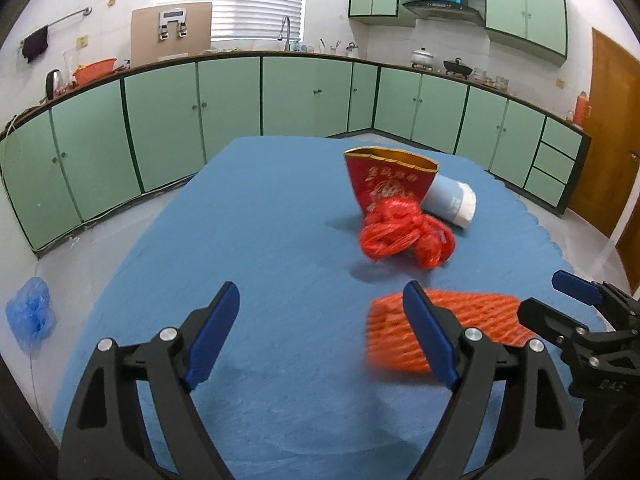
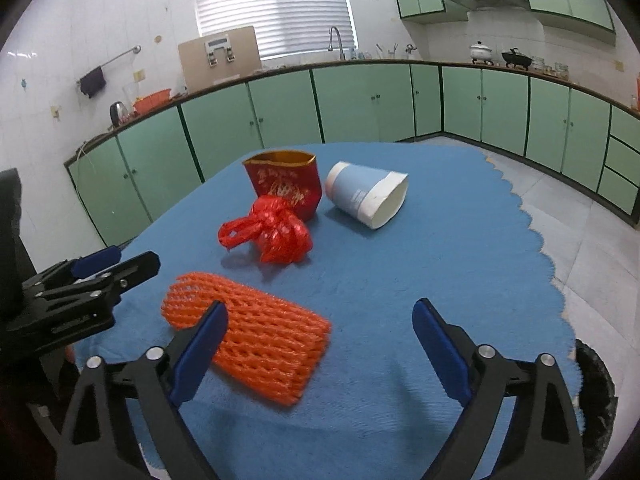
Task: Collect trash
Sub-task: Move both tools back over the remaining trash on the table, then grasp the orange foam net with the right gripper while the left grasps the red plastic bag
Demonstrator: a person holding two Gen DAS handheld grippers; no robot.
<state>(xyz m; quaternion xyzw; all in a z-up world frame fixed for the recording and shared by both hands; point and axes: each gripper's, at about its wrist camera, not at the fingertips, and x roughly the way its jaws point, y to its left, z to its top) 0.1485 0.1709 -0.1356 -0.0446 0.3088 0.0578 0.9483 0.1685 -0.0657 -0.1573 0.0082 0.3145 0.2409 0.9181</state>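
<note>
Step in hand: approach, by my judgement; both claws hung over the near part of the table (image 2: 400,280) with nothing picked up yet.
Left claw (image 1: 320,336): jaws spread wide and empty, only blue cloth between them; the foam net lay just to its right, behind its right finger.
Right claw (image 2: 320,352): jaws likewise wide apart, gripping nothing; its left finger overlapped the net's near edge in the right wrist view, and whether it touched I could not tell.
Foam net (image 2: 256,332): an orange mesh sleeve lying flat on the cloth, nearest of the trash, between the two claws.
Red plastic bag (image 2: 276,232): crumpled and knotted into a loose lump with loops sticking out, farther back, just in front of the red pouch.
Red pouch (image 2: 286,186): stood upright with its gold-lined mouth open, printed in gold; it looked like the likely receptacle, though that was a guess.
Paper cup (image 2: 368,194): light blue and white, tipped on its side, mouth facing the right and near side, just right of the pouch.
Next move calls for: centring one claw over the net and closing gently, since the soft mesh would squash and could slip.
Risk: the light pouch could topple if nudged while trash was pushed in.
</note>
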